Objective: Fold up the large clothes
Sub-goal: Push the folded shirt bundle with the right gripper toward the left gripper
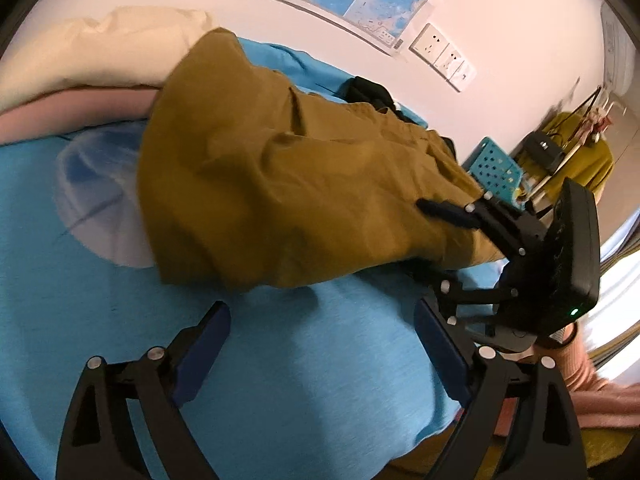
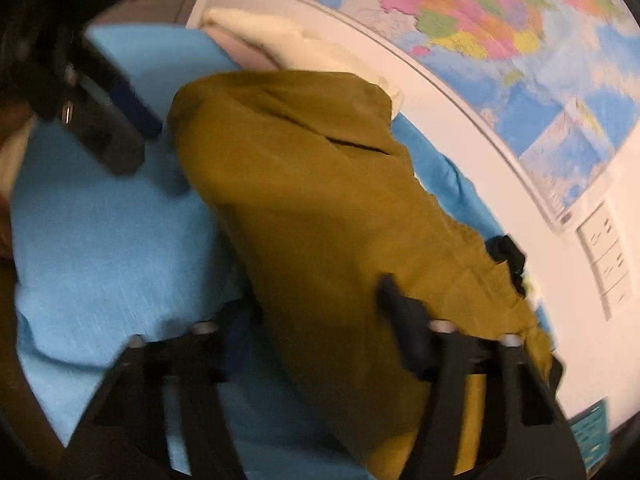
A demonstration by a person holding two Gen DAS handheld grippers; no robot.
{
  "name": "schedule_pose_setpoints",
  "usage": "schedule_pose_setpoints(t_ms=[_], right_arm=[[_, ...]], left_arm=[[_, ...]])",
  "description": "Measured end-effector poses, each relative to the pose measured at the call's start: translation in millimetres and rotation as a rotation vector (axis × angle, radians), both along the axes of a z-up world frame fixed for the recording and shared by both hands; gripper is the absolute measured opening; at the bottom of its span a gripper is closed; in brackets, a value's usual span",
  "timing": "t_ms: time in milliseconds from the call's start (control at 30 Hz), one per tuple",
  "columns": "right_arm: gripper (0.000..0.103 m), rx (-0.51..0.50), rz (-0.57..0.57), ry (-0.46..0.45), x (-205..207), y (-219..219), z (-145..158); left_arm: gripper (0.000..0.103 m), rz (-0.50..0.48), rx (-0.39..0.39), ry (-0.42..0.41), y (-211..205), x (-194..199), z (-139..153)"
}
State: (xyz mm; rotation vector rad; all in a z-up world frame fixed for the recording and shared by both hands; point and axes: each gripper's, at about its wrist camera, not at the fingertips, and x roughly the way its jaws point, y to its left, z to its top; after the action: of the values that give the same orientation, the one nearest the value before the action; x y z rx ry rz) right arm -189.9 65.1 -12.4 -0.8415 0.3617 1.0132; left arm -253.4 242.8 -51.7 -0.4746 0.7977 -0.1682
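On the blue sheet [image 1: 100,320], seen from the left wrist, mustard trousers [image 1: 260,184] lie folded; the left gripper [image 1: 322,344] hangs spread wide and empty. From the right wrist (blurred), the right gripper [image 2: 312,320] straddles the trousers' edge; whether it pinches them I cannot tell.

A bedroom in a home is suggested: a bed covered by a bright blue woven sheet [image 1: 100,340] is set against a white wall, with a cream pillow [image 1: 100,52] and a folded pale pink blanket [image 1: 76,114] piled at its far end. A large coloured wall map [image 2: 520,40] is pinned above the bed, and a row of white wall sockets [image 1: 442,56] is mounted beside it. A perforated teal plastic stool or crate [image 1: 496,168], not clearly made out, is seen beyond the bed.
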Motion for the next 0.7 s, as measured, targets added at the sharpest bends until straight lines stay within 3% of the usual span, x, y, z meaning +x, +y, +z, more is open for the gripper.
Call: schedule_pose_setpoints(t_ms=[33, 200, 533, 633, 700], right_arm=[[0.034, 0.029, -0.005, 0.022, 2.7, -2.7, 7.7], [0.03, 0.185, -0.073, 0.141, 23.1, -12.1, 39.5], [0.03, 0.226, -0.093, 0.234, 28.7, -12.1, 35.4], [0.032, 0.236, -0.094, 0.269, 28.8, -13.9, 34.1], [0.038, 0.267, -0.095, 0.345, 32.4, -19.7, 35.6]], left_arm=[[0.089, 0.004, -0.021, 0.0, 0.2, 3.8, -0.6], [0.09, 0.009, -0.177, -0.021, 3.5, 21.1, -0.1], [0.089, 0.119, -0.437, -0.047, 22.2, 63.0, -4.2], [0.09, 0.154, -0.423, -0.048, 21.4, 77.9, -2.0], [0.09, 0.181, -0.363, -0.027, 23.3, 88.5, -0.8]])
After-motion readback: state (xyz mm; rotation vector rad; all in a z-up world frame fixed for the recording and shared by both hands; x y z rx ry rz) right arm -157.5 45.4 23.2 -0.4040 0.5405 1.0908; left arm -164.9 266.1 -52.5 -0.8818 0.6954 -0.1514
